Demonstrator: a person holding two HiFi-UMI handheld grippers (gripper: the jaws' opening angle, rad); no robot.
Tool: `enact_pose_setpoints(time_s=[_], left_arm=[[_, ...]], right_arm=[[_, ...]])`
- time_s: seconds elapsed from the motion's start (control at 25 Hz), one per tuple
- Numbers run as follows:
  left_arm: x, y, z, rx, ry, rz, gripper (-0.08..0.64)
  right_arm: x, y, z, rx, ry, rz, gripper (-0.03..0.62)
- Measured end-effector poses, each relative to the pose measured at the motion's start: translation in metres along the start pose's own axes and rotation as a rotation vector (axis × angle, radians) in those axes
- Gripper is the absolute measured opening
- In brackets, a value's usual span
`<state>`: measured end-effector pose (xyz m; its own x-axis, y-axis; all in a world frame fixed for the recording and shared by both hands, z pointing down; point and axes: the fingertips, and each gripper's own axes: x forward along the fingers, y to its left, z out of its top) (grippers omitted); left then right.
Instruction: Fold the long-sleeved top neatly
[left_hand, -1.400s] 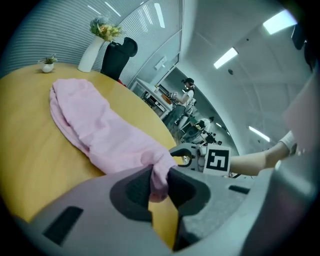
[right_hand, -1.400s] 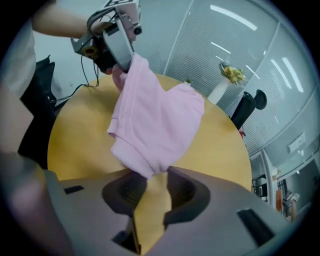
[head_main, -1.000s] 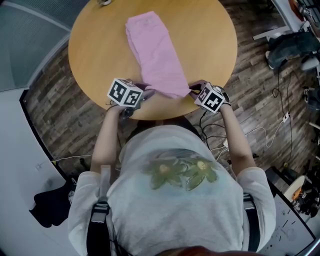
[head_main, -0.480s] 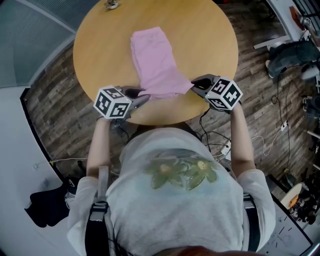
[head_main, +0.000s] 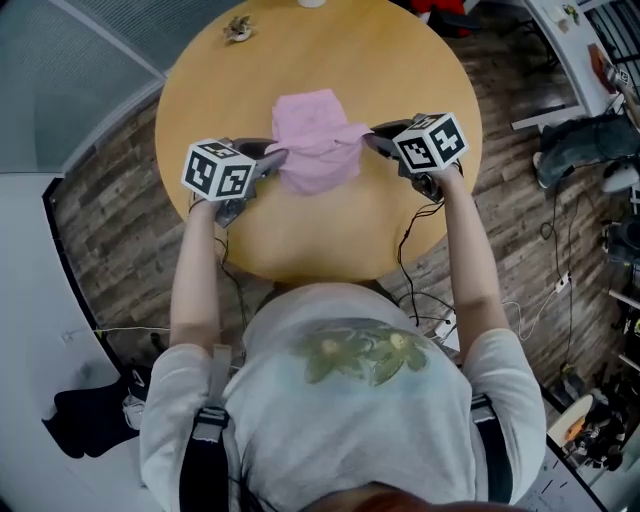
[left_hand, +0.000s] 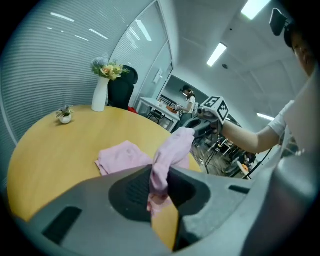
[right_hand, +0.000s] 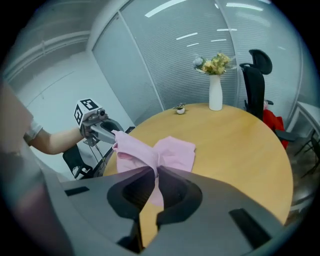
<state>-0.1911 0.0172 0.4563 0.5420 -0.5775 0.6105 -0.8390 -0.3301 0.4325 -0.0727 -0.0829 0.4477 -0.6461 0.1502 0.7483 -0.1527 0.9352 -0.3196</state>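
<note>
Pinching corners of the pink long-sleeved top (head_main: 312, 120) in left gripper (head_main: 274, 157) and right gripper (head_main: 372, 138), raised off the table (head_main: 300, 235), probably to halve it.

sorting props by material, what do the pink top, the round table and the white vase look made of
Pink top: soft matte fabric; it drapes and creases where lifted.
Round table: wood or wood-look laminate, smooth, even tan with a soft sheen.
White vase: likely glazed ceramic, smooth and opaque, though plastic is possible.

Top (head_main: 318, 155) hem now aloft, forward
</note>
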Motion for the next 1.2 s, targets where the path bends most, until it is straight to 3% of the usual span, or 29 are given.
enact_pose_setpoints(time_s=[0.08, 0.16, 0.28, 0.32, 0.36, 0.52, 0.64, 0.72, 0.84, 0.92, 1.0, 1.2], left_arm=[[0.014, 0.028, 0.007, -0.053, 0.010, 0.000, 0.067], [0.030, 0.064, 0.014, -0.166, -0.012, 0.018, 0.070], [0.041, 0.128, 0.019, -0.375, -0.092, 0.143, 0.105], [0.040, 0.143, 0.018, -0.408, -0.117, 0.191, 0.113], [0.038, 0.154, 0.019, -0.419, -0.142, 0.229, 0.118], [0.032, 0.171, 0.023, -0.351, -0.179, 0.319, 0.130], [0.051, 0.171, 0.018, -0.241, -0.067, 0.316, 0.130], [0.067, 0.173, 0.008, -0.219, 0.025, 0.303, 0.167], [0.076, 0.182, -0.001, -0.256, 0.049, 0.313, 0.153], [0.073, 0.187, 0.009, -0.267, 0.008, 0.307, 0.014], [0.066, 0.200, 0.022, -0.293, -0.048, 0.326, 0.014], [0.049, 0.242, 0.013, -0.354, -0.045, 0.554, 0.013]], right_arm=[[0.019, -0.024, 0.011, 0.054, 0.023, 0.013, 0.037], [0.042, -0.055, 0.021, 0.120, 0.035, -0.005, 0.037], [0.072, -0.102, 0.038, 0.217, -0.006, -0.083, 0.061], [0.078, -0.110, 0.041, 0.237, -0.017, -0.095, 0.127], [0.083, -0.113, 0.042, 0.244, -0.019, -0.092, 0.169], [0.103, -0.103, 0.017, 0.173, 0.062, -0.058, 0.174], [0.116, -0.097, -0.008, 0.181, 0.099, -0.054, 0.179], [0.125, -0.094, -0.022, 0.231, 0.098, -0.061, 0.188], [0.130, -0.094, -0.034, 0.332, 0.058, -0.097, 0.185], [0.120, -0.093, -0.026, 0.386, -0.017, -0.109, 0.029], [0.110, -0.091, -0.016, 0.419, -0.087, -0.115, 0.025], [0.113, -0.098, -0.029, 0.432, -0.044, -0.235, 0.026]])
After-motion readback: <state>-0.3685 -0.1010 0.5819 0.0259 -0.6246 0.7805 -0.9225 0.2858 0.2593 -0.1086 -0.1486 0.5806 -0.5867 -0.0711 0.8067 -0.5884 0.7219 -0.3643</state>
